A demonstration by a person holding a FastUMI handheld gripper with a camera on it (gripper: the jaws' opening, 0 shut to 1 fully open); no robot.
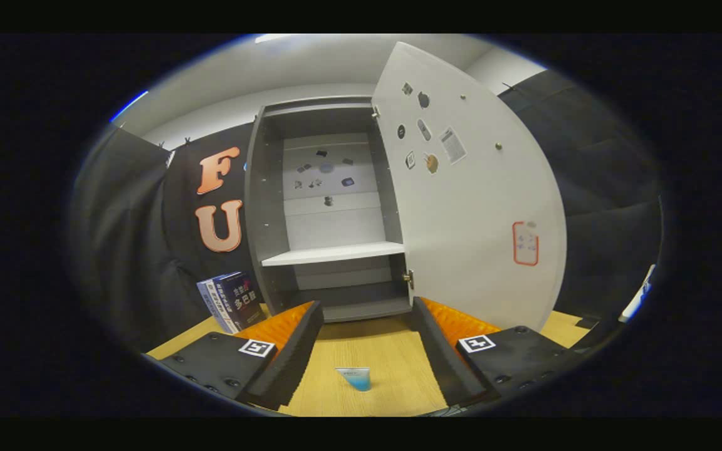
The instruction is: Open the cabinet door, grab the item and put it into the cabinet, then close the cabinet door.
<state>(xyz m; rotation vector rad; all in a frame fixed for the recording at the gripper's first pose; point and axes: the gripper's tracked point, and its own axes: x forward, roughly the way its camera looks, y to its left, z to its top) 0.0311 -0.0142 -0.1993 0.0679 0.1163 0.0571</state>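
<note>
The grey cabinet (329,207) stands on the wooden table ahead of me, its white door (474,188) swung wide open to the right. Inside, a white shelf (333,253) divides it, and small stickers dot the back panel. A small blue-and-white item (355,378) lies on the table between my fingers, low and close to me. My gripper (364,332) is open, with both fingers spread apart and touching nothing.
Dark books (232,300) lean beside the cabinet's left wall. The wooden table (373,357) runs from me to the cabinet base. Black cloth walls close in on the left and right. The open door carries stickers and an orange-outlined label (525,243).
</note>
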